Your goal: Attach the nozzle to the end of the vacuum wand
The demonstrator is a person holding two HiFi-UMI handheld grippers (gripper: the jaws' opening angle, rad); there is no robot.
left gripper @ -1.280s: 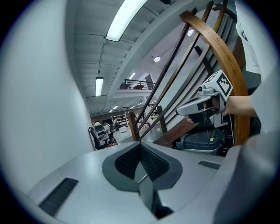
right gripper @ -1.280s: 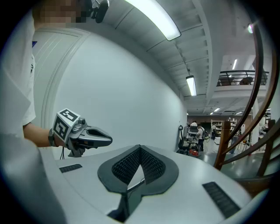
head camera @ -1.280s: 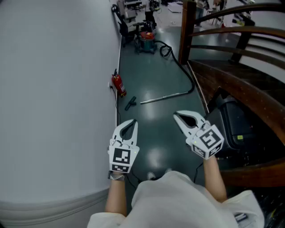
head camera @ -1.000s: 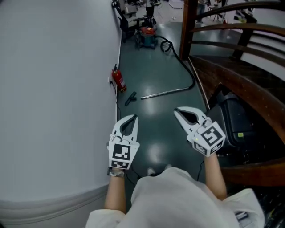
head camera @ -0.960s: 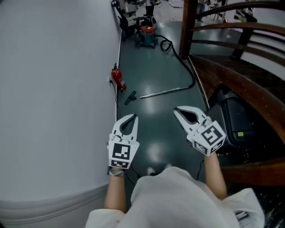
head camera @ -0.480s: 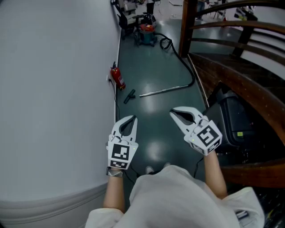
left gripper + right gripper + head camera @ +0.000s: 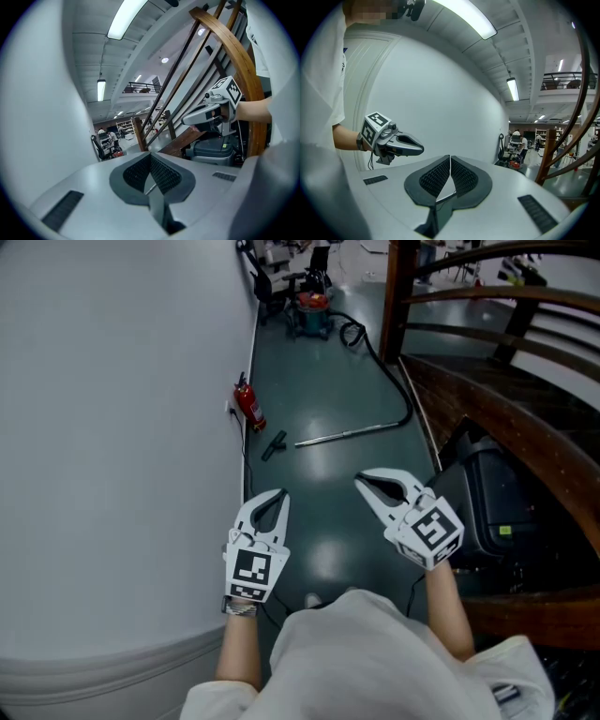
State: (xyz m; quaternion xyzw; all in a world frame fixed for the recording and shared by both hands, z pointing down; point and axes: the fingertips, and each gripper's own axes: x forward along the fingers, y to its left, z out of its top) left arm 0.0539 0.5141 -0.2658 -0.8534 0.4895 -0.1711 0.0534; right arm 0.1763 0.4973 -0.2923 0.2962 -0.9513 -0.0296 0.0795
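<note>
The silver vacuum wand [image 7: 342,435] lies on the dark green floor ahead, joined to a black hose [image 7: 392,381]. The small black nozzle [image 7: 274,445] lies apart from it, near its left end. Both grippers hang in the air well short of them, and neither holds anything. My left gripper [image 7: 278,494] is shut, its pads [image 7: 140,171] meeting. My right gripper [image 7: 360,481] is shut too, its pads [image 7: 461,176] pressed together. Each gripper shows in the other's view: the right gripper [image 7: 185,121] and the left gripper [image 7: 421,149].
A curved white wall [image 7: 122,427] runs along the left, with a red fire extinguisher [image 7: 249,409] at its foot. The vacuum's body [image 7: 312,315] stands at the far end. A wooden stair rail [image 7: 487,306] and a black bin [image 7: 487,502] line the right.
My left gripper has dropped slightly and drawn nearer to the body. The right gripper has barely shifted. Both stay shut; wand and nozzle lie as before.
</note>
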